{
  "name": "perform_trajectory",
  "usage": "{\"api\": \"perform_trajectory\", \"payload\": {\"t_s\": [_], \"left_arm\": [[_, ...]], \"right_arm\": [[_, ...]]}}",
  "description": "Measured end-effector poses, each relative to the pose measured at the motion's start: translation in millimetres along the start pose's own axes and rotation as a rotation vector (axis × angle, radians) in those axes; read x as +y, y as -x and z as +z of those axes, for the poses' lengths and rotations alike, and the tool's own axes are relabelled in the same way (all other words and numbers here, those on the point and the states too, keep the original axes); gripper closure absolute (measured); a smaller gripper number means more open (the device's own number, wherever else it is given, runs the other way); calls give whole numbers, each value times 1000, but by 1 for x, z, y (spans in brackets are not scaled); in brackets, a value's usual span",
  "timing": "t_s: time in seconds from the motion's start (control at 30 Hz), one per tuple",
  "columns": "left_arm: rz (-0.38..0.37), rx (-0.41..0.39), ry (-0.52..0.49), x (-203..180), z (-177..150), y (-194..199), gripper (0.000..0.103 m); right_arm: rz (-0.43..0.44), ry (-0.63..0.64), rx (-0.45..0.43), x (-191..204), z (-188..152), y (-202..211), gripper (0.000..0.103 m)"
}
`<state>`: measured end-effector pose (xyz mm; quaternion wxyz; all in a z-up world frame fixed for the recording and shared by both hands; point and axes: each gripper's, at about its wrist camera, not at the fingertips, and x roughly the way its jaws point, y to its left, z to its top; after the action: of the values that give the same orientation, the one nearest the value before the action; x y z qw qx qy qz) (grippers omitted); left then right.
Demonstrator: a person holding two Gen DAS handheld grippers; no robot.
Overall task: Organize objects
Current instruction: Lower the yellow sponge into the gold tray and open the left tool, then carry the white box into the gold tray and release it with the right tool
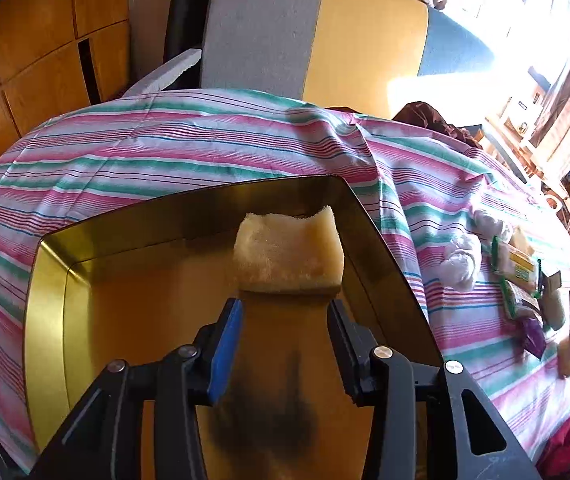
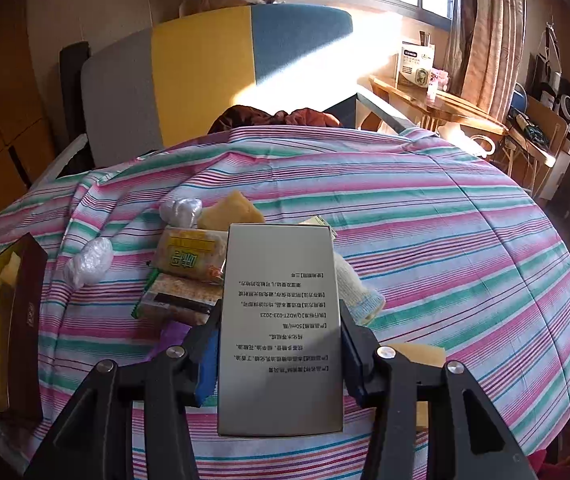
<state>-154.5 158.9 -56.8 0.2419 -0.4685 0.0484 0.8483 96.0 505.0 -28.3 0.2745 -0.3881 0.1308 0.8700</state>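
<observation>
A yellow sponge [image 1: 289, 254] lies inside a gold-lined box [image 1: 51, 280] with dark outer walls. My left gripper [image 1: 285, 312] is open just behind the sponge, not touching it. My right gripper [image 2: 279, 320] is shut on a silver printed carton [image 2: 281, 320], held above the striped cloth. Beneath and beyond the carton lie snack packets [image 2: 187, 254], a second sponge [image 2: 231, 208], two crumpled plastic bags [image 2: 181, 210], a knitted glove [image 2: 359, 290] and a purple wrapper [image 2: 175, 334]. The box shows at the far left in the right wrist view [image 2: 25, 300].
A striped cloth [image 2: 425, 240] covers the table. A grey, yellow and blue chair back [image 2: 205, 68] stands behind it. A wooden side table [image 2: 437, 104] with a boxed product stands by the window. Wooden cabinets [image 1: 45, 40] are at the left. Another sponge [image 2: 421, 354] lies under my right gripper.
</observation>
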Motion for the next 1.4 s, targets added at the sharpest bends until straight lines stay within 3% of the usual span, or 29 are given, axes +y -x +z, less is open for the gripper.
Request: {"api": "perform_trajectory", "payload": {"t_s": [0.23,0.53,0.7,0.97,1.4], "left_arm": [[43,-60,45,25,-40,53,49],[70,-109,90,57,-83,92,49],[72,-138,120,70,-96,106,45],[67,-149,158,87,-108,113,44],[90,-154,177,97,-116,116,40]], "right_arm": [[127,89,-21,62,6,26,53],[343,316,37,209,-6,37,53],[396,403,86,274,-20,32,53],[364,436,161,319,-30,0,53],[229,531,170,353,-28,-44,53]]}}
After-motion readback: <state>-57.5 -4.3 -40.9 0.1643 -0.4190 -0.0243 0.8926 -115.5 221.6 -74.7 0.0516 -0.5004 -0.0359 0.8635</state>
